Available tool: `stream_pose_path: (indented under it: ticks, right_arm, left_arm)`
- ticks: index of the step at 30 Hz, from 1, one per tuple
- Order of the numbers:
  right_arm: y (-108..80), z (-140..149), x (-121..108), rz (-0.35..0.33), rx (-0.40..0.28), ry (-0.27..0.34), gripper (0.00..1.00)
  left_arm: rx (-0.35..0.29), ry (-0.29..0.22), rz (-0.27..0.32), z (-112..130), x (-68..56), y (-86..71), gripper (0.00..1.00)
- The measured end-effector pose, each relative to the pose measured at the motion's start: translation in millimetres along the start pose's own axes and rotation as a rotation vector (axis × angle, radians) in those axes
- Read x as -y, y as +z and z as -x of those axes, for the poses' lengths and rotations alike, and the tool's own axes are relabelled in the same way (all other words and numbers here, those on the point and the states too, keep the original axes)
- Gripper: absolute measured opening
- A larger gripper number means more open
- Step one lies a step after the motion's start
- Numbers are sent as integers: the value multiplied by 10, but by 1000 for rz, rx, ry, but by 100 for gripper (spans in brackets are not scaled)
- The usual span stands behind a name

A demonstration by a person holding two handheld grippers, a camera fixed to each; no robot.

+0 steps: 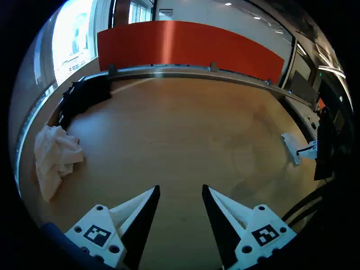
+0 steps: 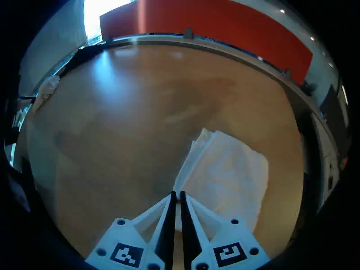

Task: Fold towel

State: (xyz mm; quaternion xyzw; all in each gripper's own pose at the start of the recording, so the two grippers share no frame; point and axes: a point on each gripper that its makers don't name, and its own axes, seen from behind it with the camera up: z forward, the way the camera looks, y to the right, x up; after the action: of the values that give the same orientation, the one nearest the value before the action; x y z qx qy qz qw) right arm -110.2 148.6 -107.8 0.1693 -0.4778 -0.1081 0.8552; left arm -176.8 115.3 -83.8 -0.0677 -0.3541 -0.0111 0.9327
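L gripper [image 1: 180, 187]: fingers wide apart, nothing between them, hovering over the light wooden tabletop [image 1: 189, 126]. On its far-left side lies a crumpled white cloth [image 1: 58, 157]. A black fabric heap [image 1: 85, 96] sits beyond that, near the back-left corner. A long orange partition panel [image 1: 189, 47] stands along the tabletop's back edge.

R gripper [image 2: 177, 193]: fingers drawn to a thin slit, tips right at the near-left corner of the folded white cloth towel [image 2: 225, 175]. A pale strip shows in the slit, but can't tell if cloth is actually pinched. The towel lies flat on the tabletop, a squarish stack w/ layered edges along its left side, just ahead and to the right of the fingers. In the right gripper view the crumpled white cloth is well apart from it, at the far-left edge.
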Motion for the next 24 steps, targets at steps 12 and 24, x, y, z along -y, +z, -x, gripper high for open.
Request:
stream_pose_path:
  ticks: [12,24]
  right_arm:
    - [-15,-3,-17,20,-14,4,43]
    - [-54,-63,-51,48,-49,25,100]
  left_arm:
    - [-1,2,0,-9,6,-7,68]
    - [-4,1,-2,-17,49,5,68]
